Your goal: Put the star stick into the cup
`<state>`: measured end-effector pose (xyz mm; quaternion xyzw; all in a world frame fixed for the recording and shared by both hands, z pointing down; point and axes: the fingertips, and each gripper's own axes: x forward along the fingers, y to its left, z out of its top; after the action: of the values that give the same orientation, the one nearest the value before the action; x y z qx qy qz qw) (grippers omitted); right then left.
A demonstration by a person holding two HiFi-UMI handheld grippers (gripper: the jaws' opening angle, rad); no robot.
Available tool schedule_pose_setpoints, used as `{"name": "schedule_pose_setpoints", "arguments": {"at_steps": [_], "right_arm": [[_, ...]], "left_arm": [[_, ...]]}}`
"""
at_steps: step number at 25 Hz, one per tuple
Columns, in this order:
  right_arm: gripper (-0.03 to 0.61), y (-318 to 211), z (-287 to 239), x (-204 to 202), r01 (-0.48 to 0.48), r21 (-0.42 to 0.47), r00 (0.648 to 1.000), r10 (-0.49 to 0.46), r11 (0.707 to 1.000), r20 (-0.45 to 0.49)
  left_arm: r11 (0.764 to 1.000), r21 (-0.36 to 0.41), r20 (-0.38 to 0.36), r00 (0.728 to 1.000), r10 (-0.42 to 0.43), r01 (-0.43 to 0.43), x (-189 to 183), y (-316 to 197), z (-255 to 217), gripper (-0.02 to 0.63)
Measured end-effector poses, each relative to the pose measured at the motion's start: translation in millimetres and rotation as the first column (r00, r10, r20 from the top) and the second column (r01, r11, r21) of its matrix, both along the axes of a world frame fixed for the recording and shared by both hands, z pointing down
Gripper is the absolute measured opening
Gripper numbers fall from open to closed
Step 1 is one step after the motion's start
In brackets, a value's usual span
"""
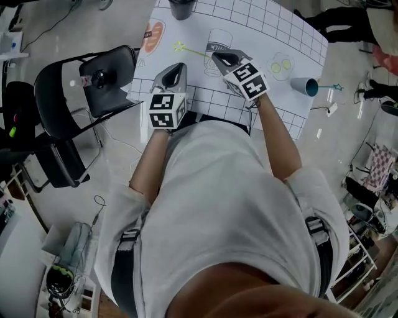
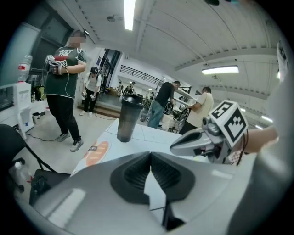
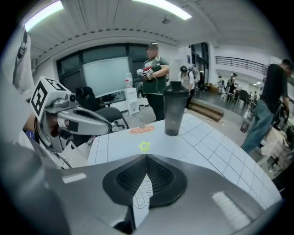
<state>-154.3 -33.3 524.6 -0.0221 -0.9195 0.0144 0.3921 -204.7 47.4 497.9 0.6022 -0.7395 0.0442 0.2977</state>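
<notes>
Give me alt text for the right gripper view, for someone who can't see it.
The right tool, seen from behind its jaws, is closed on the star stick, whose yellow star pokes out just past the tips over a white gridded table. A dark cup stands beyond; the left tool is at left.

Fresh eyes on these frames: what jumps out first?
The right tool is shut on the end of the yellow-green star stick, which lies flat on the white gridded table, star pointing left. The left tool hangs shut and empty beside it, nearer the person. A tall dark cup stands upright at the table's far edge, apart from both tools.
</notes>
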Motion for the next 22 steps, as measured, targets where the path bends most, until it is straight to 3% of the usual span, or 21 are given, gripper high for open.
{"name": "schedule_pose_setpoints", "arguments": {"at_steps": [4, 10, 15, 22], "right_arm": [[0.002, 17, 33, -24, 0.157, 0.050, 0.980, -0.149, 0.986, -0.135], [0.041, 29, 82, -51, 0.313, 0.074, 0.913, -0.278, 0.947, -0.300], [0.046, 25, 104, -60, 0.350, 0.103, 0.876, -0.286, 0.931, -0.389], [0.061, 22, 114, -65, 0.359, 0.076, 0.844, -0.289, 0.930, -0.451]], "left_arm": [[0.999, -0.007, -0.009, 0.999, -0.048, 0.048, -13, 20, 7, 0.003], [0.996, -0.018, -0.033, 0.995, -0.091, 0.090, -24, 43, 19, 0.003], [0.993, -0.023, -0.043, 0.993, -0.114, 0.113, -31, 55, 25, 0.003], [0.992, -0.028, -0.059, 0.990, -0.126, 0.124, -36, 63, 30, 0.003]]}}
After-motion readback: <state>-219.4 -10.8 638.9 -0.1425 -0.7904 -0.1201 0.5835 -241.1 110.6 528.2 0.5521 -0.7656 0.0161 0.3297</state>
